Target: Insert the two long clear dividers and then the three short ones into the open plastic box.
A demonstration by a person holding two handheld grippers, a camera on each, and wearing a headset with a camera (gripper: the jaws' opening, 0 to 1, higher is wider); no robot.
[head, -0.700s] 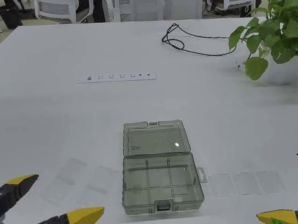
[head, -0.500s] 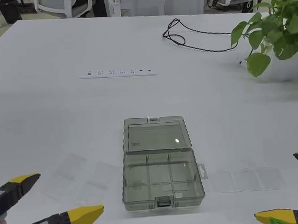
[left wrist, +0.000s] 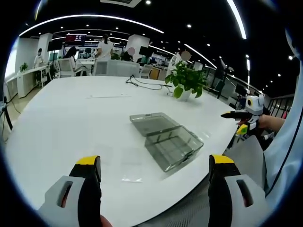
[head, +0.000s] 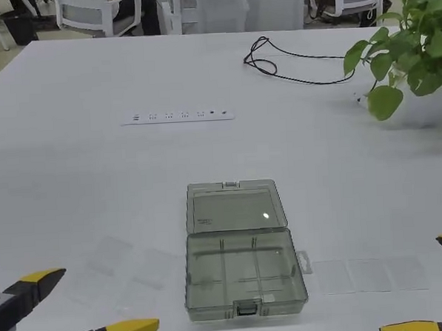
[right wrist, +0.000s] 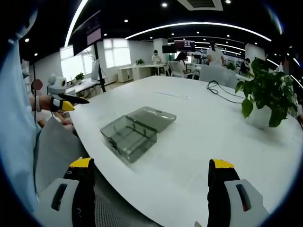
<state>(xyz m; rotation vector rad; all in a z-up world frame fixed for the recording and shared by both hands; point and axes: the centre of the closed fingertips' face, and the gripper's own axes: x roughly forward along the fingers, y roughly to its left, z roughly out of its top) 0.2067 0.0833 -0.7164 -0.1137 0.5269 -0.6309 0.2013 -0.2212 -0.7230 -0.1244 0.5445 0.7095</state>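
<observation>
Workbench is carrying the box; 2 long dividers are lying at its 9 o'clock, 3 short dividers at 3 o'clock, 0 inserted. Your left gripper and right gripper are gaping, empty.

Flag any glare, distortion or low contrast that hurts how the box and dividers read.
Head view: even, soft light; a small glare spot on the lid of the plastic box; the clear short dividers nearly vanish against the white table. Left gripper view and right gripper view: strong fisheye bending, ceiling lights curved, box sharp.
</observation>
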